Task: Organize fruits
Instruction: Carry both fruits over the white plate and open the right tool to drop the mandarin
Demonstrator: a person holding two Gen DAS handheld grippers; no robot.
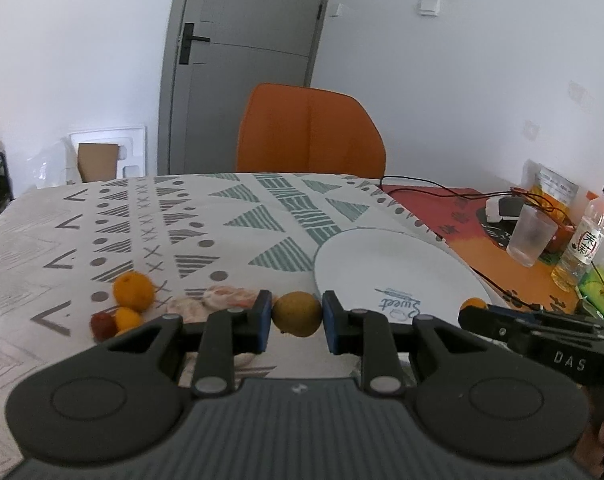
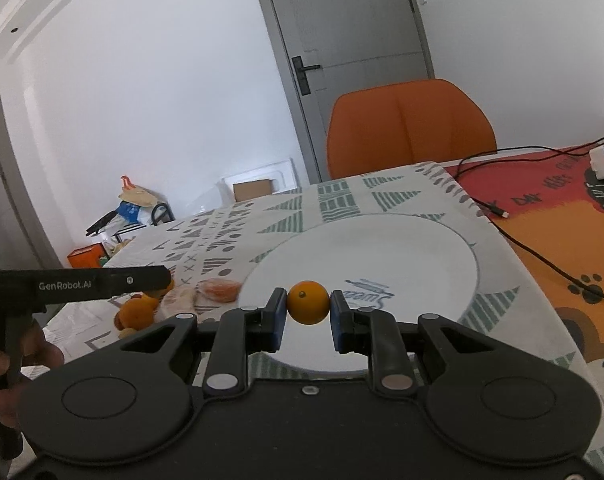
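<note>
My left gripper [image 1: 296, 314] is shut on a brownish-yellow round fruit [image 1: 297, 313], held above the patterned cloth just left of the white plate [image 1: 381, 260]. Over the near part of that white plate [image 2: 381, 248], my right gripper [image 2: 307, 303] is shut on a small orange [image 2: 308, 302]. That small orange [image 1: 473, 304] and the right gripper's dark body show at the right of the left wrist view. On the cloth to the left lie an orange [image 1: 133, 290], a smaller orange fruit [image 1: 126, 319], a red fruit [image 1: 101, 325] and pale wrapped fruits [image 1: 222, 298].
An orange chair [image 1: 309, 136] stands behind the table. On the orange mat to the right are a plastic cup [image 1: 531, 240], a bottle [image 1: 581, 248], packets and black cables [image 2: 541, 248]. A hand [image 2: 6, 360] grips the left tool's handle.
</note>
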